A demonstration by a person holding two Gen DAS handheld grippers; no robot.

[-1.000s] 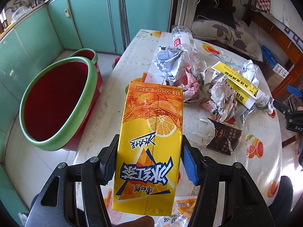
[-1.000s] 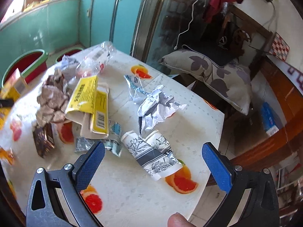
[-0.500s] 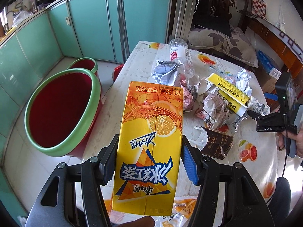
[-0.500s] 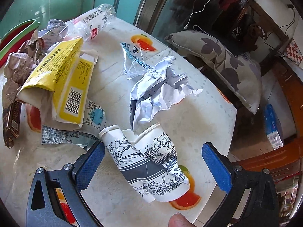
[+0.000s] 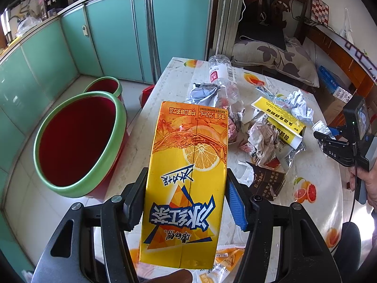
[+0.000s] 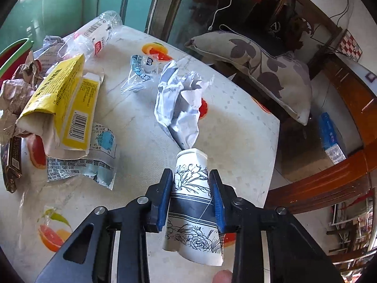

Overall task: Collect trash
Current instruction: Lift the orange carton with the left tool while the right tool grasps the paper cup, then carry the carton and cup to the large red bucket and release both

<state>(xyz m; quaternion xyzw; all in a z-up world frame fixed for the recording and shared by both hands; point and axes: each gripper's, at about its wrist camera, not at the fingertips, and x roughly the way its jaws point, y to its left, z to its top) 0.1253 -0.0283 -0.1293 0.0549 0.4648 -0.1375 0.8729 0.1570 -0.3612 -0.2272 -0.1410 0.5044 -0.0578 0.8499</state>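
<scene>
Table (image 6: pixel 235 127), paper cup (image 6: pixel 193 202) between closing right gripper (image 6: pixel 191 184)

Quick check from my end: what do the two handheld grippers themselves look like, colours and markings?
Left gripper: black skeletal frame, silver rivets, blue ribbed pads. Right gripper: same black frame, blue pads; side-on it shows white "DAS" lettering, a camera with a small screen, and a thin black cable.
</scene>
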